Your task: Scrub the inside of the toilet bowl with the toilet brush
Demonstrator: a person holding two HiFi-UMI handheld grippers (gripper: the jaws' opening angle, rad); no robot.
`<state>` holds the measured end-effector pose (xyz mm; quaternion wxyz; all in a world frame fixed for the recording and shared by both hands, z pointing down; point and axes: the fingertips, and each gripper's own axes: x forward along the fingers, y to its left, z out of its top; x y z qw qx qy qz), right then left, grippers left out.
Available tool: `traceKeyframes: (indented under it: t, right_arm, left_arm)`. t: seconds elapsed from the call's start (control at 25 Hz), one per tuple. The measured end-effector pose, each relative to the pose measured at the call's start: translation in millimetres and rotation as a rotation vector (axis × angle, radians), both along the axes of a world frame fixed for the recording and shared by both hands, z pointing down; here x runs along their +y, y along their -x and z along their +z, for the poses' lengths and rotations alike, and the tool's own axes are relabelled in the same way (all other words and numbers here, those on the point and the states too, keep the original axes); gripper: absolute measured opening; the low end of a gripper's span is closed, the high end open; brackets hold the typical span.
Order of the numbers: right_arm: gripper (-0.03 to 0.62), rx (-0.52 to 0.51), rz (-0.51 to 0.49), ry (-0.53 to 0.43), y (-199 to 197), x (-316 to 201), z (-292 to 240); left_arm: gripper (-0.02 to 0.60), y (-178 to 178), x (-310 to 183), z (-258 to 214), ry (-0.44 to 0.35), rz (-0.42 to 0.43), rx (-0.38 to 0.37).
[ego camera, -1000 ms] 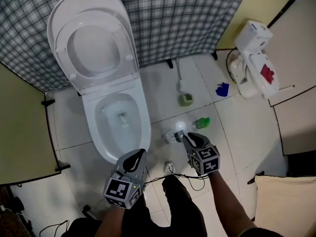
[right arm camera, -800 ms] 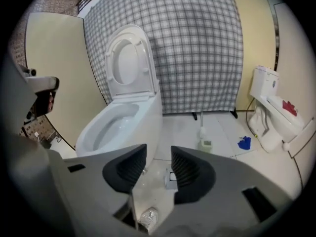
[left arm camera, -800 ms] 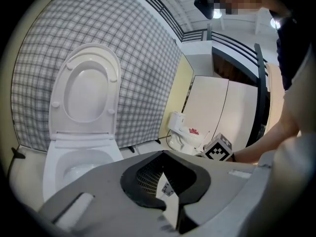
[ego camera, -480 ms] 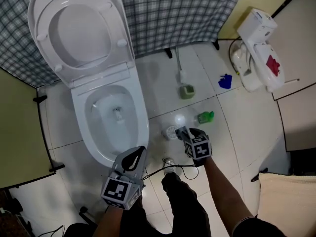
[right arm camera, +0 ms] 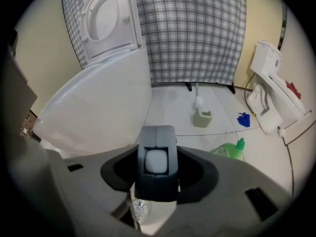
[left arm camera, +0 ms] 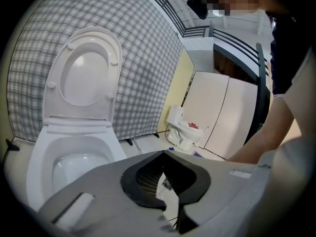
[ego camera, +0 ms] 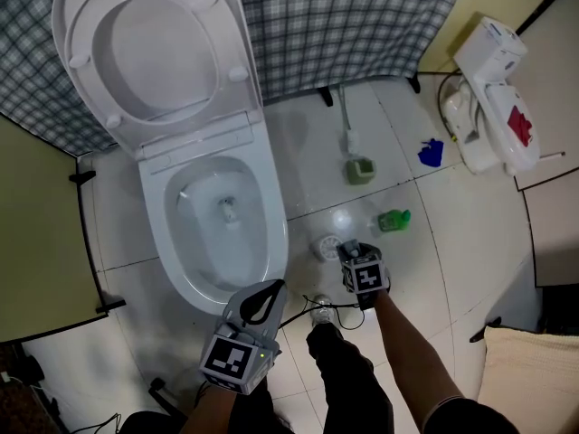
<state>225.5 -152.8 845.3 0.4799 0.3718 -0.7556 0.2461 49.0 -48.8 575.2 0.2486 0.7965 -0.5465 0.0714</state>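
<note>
Toilet brush [ego camera: 350, 138] in holder [ego camera: 360, 171], seemingly well beyond right gripper [ego camera: 349, 251].

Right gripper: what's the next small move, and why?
Probably carry the right gripper forward to the brush handle and close there. Its jaws have just been opening, with nothing between them, and the brush stands untouched in its holder ahead, near the curtain; the bowl is already uncovered.

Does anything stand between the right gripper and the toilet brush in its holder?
Nothing visible does. Bare tiles lie between the right gripper, whose jaws have just been opening with a dark block between them, and the toilet brush in its holder. The green bottle lies right of that line.
</note>
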Motion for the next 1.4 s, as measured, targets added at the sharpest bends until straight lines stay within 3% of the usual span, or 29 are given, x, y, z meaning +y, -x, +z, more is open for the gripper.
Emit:
traceKeyframes:
  t: [0.16,0.32,0.52,0.72,1.08,1.4]
  right_arm:
    - [0.207,0.032,-0.032,-0.005,2,1,4]
    - [0.206,-0.013,-0.019,-0.001,2,-6,-18]
    - [0.204,-0.035,-0.014,-0.027,-2,-12,-85]
    - [0.204,-0.1,-0.036,-0.145,16,-25,-190]
    - [0.204,-0.283,-0.135,-0.359,89,-43,-363]
    - [0.204,-0.424,-0.264,-0.365,189,-34,-417]
  left_arm:
    - [0.007,10,-1,1,0.003,-0.013,0.0]
    - [0.007,24,-8,-10,-0.004,-0.048,0.006]
    - [0.006,36,-13,-43,-0.015,-0.057,0.005]
    - [0.006,58,-14,-89,-0.04,-0.08,-0.004]
    - [0.007,102,-3,-140,-0.037,-0.15,-0.026]
    - [0.006,152,0,-161,-0.03,-0.226,-0.055]
